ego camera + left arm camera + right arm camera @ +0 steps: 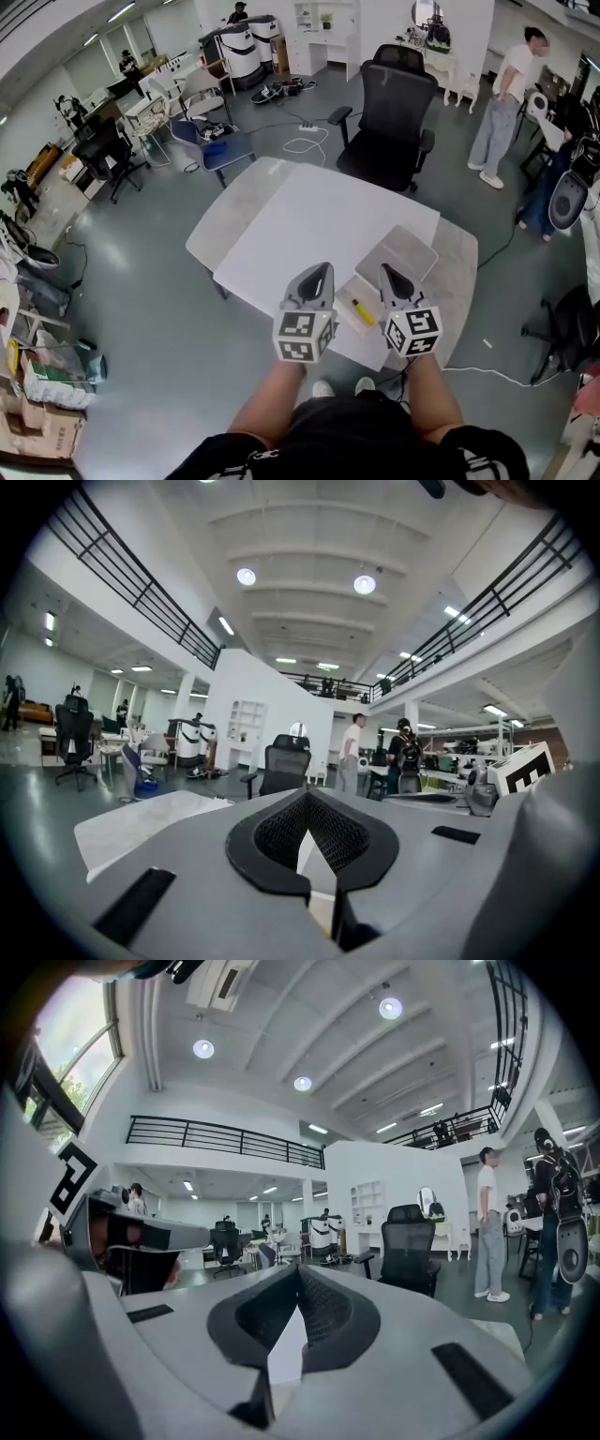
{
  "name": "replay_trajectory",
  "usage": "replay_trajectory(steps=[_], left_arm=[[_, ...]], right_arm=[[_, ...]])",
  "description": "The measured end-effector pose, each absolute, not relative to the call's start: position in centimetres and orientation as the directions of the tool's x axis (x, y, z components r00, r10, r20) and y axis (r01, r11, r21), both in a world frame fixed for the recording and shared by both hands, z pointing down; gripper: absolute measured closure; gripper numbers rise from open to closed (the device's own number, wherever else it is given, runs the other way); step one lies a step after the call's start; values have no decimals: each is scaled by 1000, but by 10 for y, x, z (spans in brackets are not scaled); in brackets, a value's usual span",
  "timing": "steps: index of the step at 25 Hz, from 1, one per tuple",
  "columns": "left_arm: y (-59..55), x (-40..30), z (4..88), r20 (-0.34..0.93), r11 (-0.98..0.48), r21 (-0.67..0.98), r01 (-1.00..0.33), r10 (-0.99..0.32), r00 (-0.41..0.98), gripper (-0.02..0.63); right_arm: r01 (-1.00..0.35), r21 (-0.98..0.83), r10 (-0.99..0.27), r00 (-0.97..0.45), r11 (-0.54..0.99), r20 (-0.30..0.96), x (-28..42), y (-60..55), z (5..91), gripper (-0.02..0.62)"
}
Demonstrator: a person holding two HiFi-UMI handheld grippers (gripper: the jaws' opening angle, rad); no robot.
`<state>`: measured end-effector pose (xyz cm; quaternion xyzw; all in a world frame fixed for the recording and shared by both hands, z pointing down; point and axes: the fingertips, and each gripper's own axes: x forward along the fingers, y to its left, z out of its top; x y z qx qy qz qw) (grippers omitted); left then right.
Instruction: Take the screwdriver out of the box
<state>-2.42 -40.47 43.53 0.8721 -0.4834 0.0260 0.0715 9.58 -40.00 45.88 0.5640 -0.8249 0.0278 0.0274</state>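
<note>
A small screwdriver with a yellow handle lies in a shallow open box near the front edge of the white table. The box's grey lid lies just behind it. My left gripper hovers left of the box and my right gripper right of it, with the screwdriver between them. Both point level across the table. The left gripper shows its jaws meeting at the tips with nothing between them, as does the right gripper. Neither gripper view shows the box.
A black office chair stands at the table's far side. A person stands at the back right. Cables and a power strip lie on the floor beyond. More chairs, desks and boxes line the left.
</note>
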Motion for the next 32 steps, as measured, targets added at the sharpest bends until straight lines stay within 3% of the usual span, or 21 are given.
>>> replay_trajectory(steps=[19, 32], left_arm=[[-395, -30, 470, 184, -365, 149, -919, -903, 389, 592], [-387, -75, 473, 203, -238, 152, -959, -943, 266, 592]], right_arm=[[-837, -23, -759, -507, 546, 408, 86, -412, 580, 582], [-769, -12, -571, -484, 639, 663, 69, -423, 666, 581]])
